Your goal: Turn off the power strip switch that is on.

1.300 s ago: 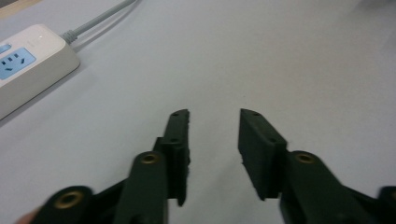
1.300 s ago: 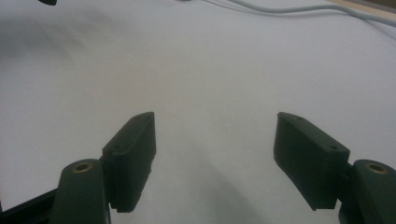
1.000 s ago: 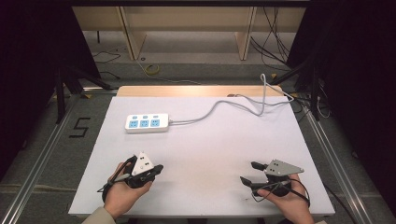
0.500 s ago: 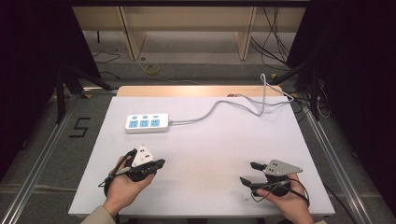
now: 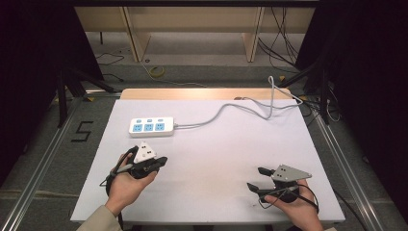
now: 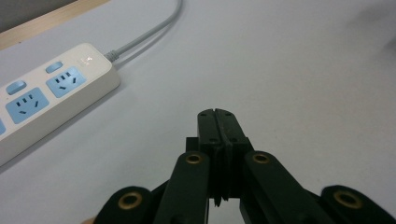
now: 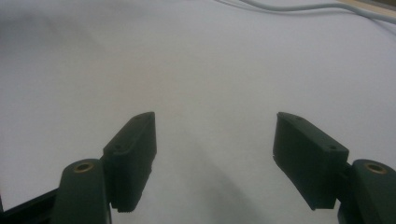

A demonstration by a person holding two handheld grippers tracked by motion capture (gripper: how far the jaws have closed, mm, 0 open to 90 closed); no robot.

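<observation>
Since the earlier frame the left gripper had shifted a little up the table toward the power strip and risen slightly; the right gripper had kept its place near the front edge. Left jaws were pressed together with nothing between them, as the left gripper view confirmed; right jaws stood well apart and empty over bare table. The power strip lay flat on the white table, near the back left, its grey cable running off to the right rear corner; it sat ahead and to the left of the closed left tip, near but not touching. The blue switches and sockets faced up. Judged step: approach to the strip with the left tool, probably to press a switch with the closed tip. To do it well, keep the jaws together so the tip acts as one blunt finger, come down square on a single switch rather than a socket, and press straight down so the light strip does not skid. The right gripper could brace the cable end if it slid.
</observation>
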